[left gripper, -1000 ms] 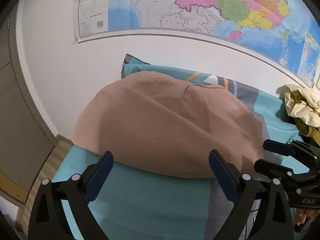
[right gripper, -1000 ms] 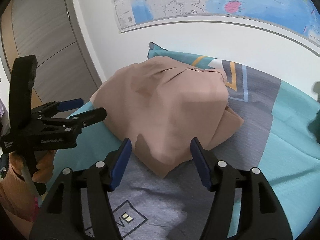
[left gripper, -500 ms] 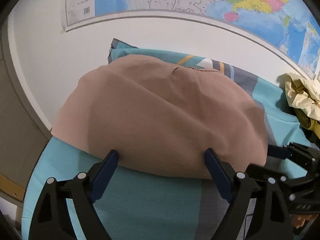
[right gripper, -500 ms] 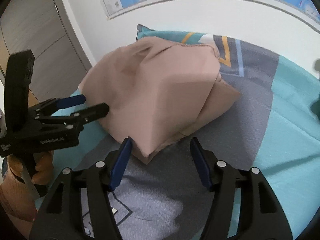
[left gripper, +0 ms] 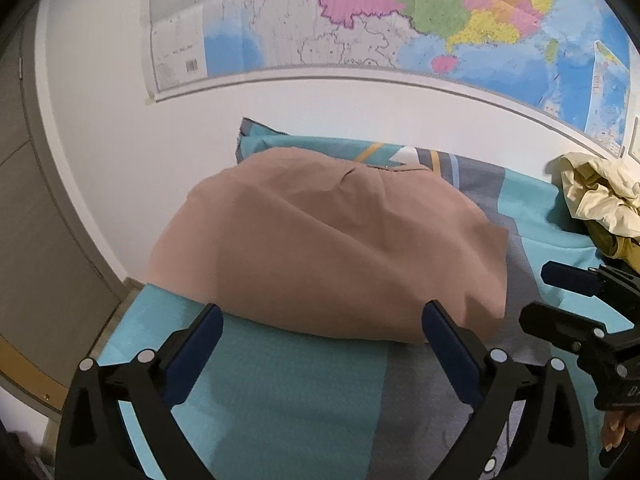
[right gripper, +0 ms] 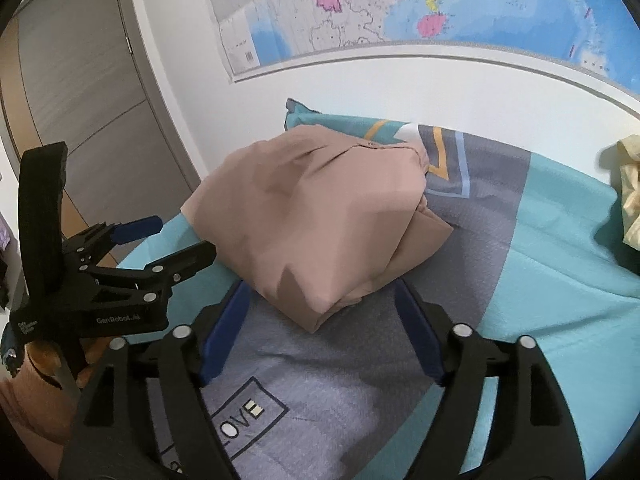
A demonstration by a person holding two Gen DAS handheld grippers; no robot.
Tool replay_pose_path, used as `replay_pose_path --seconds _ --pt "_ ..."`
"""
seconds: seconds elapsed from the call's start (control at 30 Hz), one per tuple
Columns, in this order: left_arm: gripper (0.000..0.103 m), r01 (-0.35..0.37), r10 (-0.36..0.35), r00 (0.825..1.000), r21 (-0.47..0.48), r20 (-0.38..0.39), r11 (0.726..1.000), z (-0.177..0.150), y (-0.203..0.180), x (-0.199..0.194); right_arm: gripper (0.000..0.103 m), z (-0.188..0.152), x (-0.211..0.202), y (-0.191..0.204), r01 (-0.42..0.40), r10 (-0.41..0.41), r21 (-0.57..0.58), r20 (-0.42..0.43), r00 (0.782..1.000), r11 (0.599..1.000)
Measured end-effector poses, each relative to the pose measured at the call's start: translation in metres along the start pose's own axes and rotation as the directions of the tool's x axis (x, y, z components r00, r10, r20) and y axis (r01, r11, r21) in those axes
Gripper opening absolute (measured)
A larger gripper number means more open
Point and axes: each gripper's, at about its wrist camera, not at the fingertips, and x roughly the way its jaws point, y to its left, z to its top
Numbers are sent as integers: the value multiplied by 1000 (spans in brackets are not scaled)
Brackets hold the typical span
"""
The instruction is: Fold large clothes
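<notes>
On the bed (left gripper: 304, 392), my 2 claws hang released before the folded tan garment (left gripper: 332, 256).
Left claw (left gripper: 320, 334) and right claw (right gripper: 322, 322) hold nothing, lined up at its near edge, probably for the next fold.

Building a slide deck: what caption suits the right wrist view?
Open right gripper at the near corner of a folded tan garment on a teal-and-grey bedsheet; open left gripper alongside.

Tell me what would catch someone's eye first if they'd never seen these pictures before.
Probably the big tan garment, lying in a folded mound in the middle of the teal and grey bedspread. Next, the bright colourful map across the white wall behind the bed. Both the left gripper and the right gripper sit open just short of the garment's near edge, holding nothing.
</notes>
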Motion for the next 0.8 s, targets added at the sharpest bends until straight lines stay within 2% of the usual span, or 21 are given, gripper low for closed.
replay_pose_path --seconds 0.03,0.1,0.23,0.53,0.8 --pt "96 -3 3 1000 -9 2 1000 0 0 -2 82 -1 -3 0 0 0 3 10 1000 1000" --pt "96 -14 14 1000 -25 1 1000 -1 0 -6 96 -3 -8 0 14 -14 7 29 999 1000" --pt "96 -25 25 1000 -51 1 998 -7 -2 -14 97 -7 -18 5 22 -22 -9 52 998 1000" --pt "96 -51 53 998 -66 31 997 -18 -10 -39 97 -21 -35 15 17 -17 19 26 999 1000" --pt "96 -63 66 997 -82 34 995 -27 -13 -54 97 -34 -58 25 30 -29 -4 67 997 1000"
